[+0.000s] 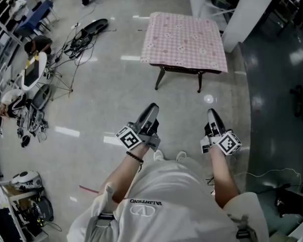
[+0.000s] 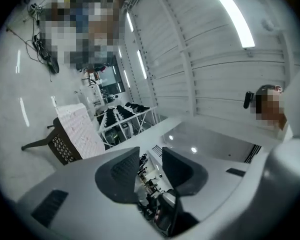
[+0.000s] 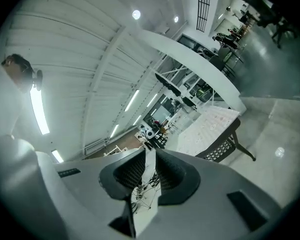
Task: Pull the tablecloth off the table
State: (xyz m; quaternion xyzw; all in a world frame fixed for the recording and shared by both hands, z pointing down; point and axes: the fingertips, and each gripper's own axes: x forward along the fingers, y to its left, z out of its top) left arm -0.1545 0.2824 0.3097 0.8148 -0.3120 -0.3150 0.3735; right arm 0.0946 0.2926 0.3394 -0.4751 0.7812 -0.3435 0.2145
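Observation:
A pink checked tablecloth (image 1: pixel 184 40) covers a small dark-legged table (image 1: pixel 160 78) well ahead of me on the pale floor. Both grippers are held out at waist height, far short of the table. My left gripper (image 1: pixel 151 111) is open with nothing between its jaws. My right gripper (image 1: pixel 212 115) shows a narrower gap, also with nothing in it. The left gripper view has the tablecloth (image 2: pixel 80 129) tilted at the left, beyond the left gripper (image 2: pixel 150 166). In the right gripper view the tablecloth (image 3: pixel 210 126) lies to the right, past the right gripper (image 3: pixel 147 171).
Cables and gear (image 1: pixel 83 34) lie on the floor to the left of the table. More equipment and a helmet (image 1: pixel 25 179) line the left edge. A white pillar (image 1: pixel 252 14) stands just right of the table, with dark flooring (image 1: pixel 278 84) beyond it.

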